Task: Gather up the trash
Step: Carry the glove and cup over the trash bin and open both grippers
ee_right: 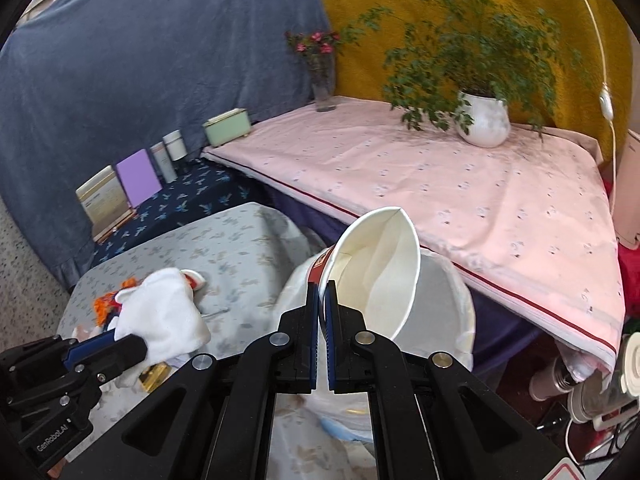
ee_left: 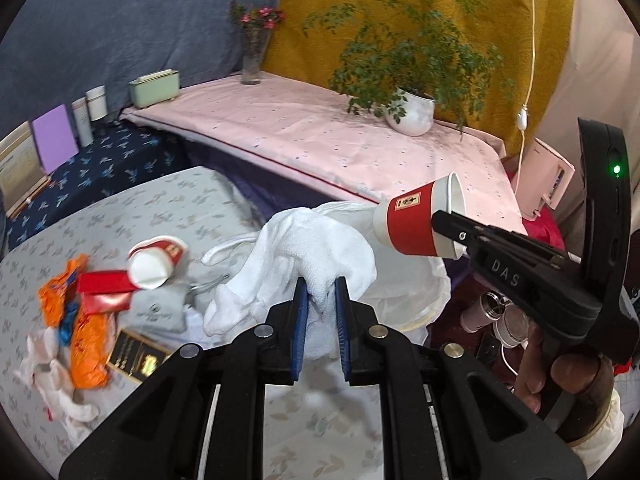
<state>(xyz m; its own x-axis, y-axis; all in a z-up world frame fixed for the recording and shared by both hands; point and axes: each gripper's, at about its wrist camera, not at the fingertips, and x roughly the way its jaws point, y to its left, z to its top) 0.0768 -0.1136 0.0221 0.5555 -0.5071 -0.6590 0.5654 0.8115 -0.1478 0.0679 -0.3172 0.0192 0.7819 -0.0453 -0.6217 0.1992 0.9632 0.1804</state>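
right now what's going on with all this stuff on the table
A person is clearing trash with a gripper in each hand. The left gripper is shut on a white cloth, and the right gripper pinches the rim of a red paper cup above a white bin bag. Another cup and orange wrappers remain on the table.

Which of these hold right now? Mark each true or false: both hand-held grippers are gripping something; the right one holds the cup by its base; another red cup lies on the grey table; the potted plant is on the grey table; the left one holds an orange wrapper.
1. Both hand-held grippers grip something: true. The left hand-held gripper pinches a white cloth; the right hand-held gripper pinches a red paper cup.
2. The right one holds the cup by its base: false. It grips the rim.
3. A crushed red cup lies on the grey table: true.
4. The potted plant is on the grey table: false. It stands on the pink-covered surface.
5. The left one holds an orange wrapper: false. The orange wrapper lies on the table.
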